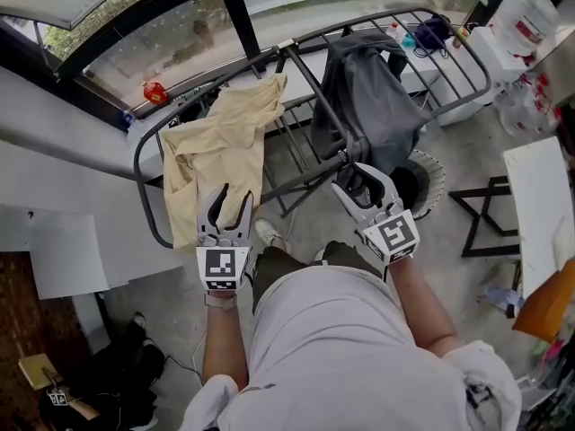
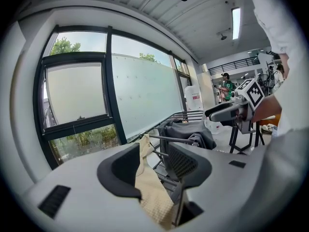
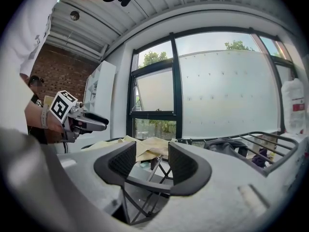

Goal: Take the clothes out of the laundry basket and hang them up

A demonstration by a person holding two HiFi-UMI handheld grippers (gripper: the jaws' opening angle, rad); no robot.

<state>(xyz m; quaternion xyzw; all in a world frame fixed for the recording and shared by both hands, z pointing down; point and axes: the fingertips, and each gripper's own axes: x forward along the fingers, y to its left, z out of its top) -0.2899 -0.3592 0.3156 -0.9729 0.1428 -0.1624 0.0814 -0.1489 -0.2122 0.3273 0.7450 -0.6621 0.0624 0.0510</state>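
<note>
Head view shows the cream garment (image 1: 220,142) draped over the left end of the drying rack (image 1: 304,77). It is bunched and hangs unevenly, with its lower edge down by the left gripper (image 1: 229,203). It looks a light, limp, waffle-textured cloth (nothing stiff to push against), so it should slide along the bars readily and sag wherever it isn't supported. An edge or corner is likely the best place to pinch it for spreading. In the left gripper view the cloth runs down between that gripper's jaws, which stand apart and don't clamp it. The right gripper (image 1: 361,180) sits below the gray garment (image 1: 368,97) hung alongside, jaws apart with nothing between them. A round white basket (image 1: 440,180) stands on the floor just beyond.
</note>
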